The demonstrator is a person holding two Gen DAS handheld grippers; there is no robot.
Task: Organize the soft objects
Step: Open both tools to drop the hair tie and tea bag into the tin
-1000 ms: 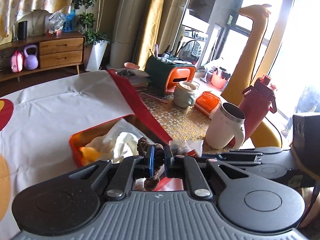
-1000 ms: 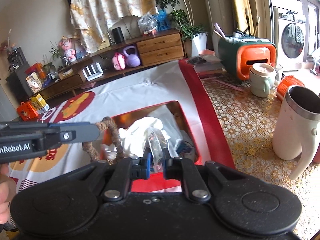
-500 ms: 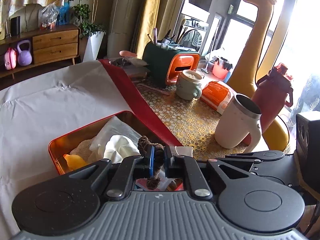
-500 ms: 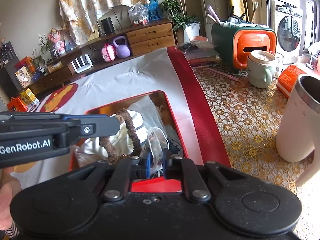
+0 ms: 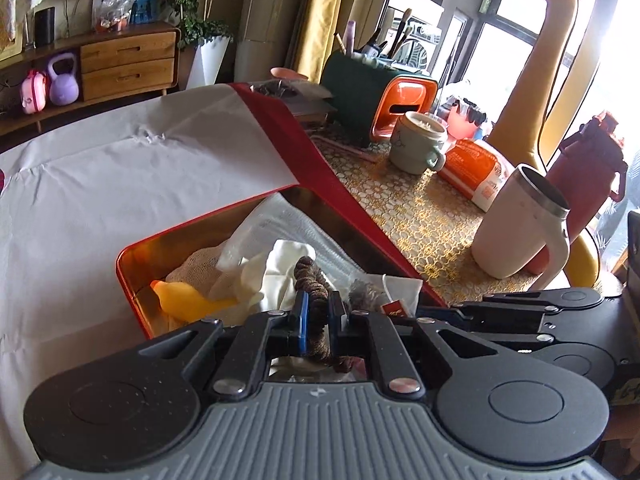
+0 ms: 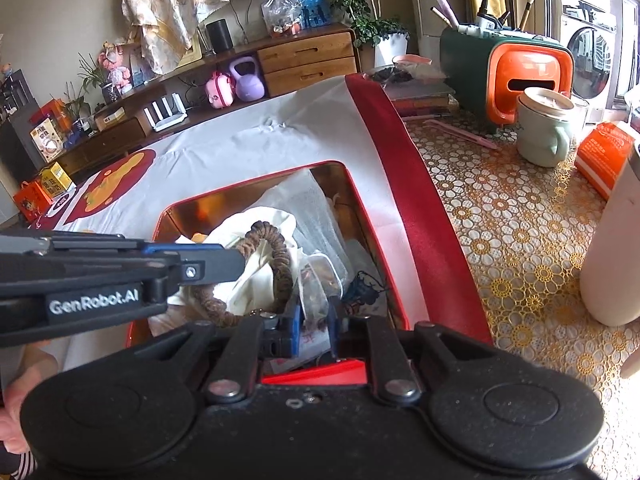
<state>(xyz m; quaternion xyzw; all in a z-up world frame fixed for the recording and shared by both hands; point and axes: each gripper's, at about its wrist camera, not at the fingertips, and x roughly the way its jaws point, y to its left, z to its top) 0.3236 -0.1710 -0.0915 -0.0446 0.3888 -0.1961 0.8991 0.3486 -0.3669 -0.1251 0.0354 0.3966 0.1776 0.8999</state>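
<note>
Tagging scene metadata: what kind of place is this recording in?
Most likely a lived-in home living or dining area: a wooden sideboard with houseplants, a washing machine in the next room, and mugs on a lace-patterned tablecloth.

We log both grippers over the red tin [image 6: 362, 216], our landmark. The left gripper [image 5: 317, 314] sits above the tin's near end, its fingers drawn close together and clamped on the brown hair tie [image 5: 310, 280]. In the right wrist view the left gripper [image 6: 240, 258] reaches in from the left side, level across the tin, with the hair tie [image 6: 276, 264] hanging as a loop from its tip. The right gripper [image 6: 314, 320] hovers at the tin's near edge, fingers narrowly spaced and pinching a clear plastic pouch [image 6: 316, 280]. A bare hand [image 6: 16, 404] shows at lower left, below the left gripper.
</note>
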